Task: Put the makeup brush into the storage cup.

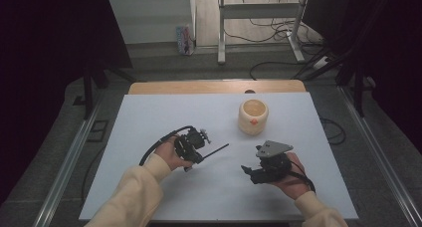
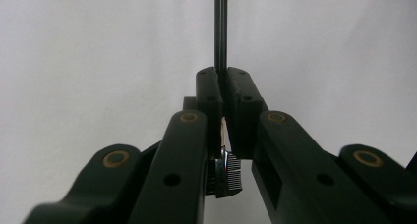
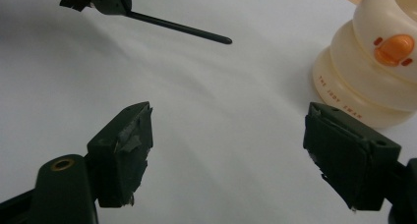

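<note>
Holding a thin black rod mid-frame, the left tool is clamped on its end, tip aimed toward the cup at upper right. Right tool hangs apart, empty, lower right over the counter. Next, probably: carry the rod over and line it up with the cup's mouth.

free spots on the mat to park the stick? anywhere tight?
Free: the left half of the white mat, beyond the left claw, and the near strip between the sleeves. Tighter: the middle, where the black stick points toward the open right claw, and around the cream cup.
</note>
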`<move>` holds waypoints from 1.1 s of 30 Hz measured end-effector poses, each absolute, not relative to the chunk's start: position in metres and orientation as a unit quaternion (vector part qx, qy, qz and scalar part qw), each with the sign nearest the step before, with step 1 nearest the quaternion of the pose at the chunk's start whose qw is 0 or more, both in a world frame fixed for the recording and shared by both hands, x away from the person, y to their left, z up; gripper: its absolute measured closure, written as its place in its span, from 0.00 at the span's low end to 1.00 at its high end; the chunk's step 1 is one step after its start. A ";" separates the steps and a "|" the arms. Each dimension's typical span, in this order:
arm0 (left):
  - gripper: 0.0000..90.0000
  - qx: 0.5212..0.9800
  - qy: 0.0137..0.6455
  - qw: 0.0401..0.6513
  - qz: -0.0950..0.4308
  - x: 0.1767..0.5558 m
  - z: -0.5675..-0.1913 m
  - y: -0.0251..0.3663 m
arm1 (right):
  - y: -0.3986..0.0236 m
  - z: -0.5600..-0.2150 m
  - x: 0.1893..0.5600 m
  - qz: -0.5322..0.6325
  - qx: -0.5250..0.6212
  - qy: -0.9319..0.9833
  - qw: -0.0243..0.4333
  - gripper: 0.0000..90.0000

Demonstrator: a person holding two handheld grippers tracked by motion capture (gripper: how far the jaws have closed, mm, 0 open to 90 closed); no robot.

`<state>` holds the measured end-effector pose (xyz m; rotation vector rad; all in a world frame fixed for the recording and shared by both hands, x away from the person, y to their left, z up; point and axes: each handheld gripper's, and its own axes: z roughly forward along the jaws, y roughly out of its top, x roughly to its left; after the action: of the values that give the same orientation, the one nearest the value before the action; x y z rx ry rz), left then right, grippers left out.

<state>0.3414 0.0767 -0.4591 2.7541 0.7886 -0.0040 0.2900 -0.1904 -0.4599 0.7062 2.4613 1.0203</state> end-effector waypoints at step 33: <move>0.95 0.957 0.254 0.140 -0.013 0.340 -0.458 0.064 | -0.163 -0.462 0.292 0.359 0.218 0.888 0.189 0.22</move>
<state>0.3395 0.0638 -0.4584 2.7641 0.7337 -0.0364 0.2919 -0.1627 -0.4625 0.6132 2.4966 1.0091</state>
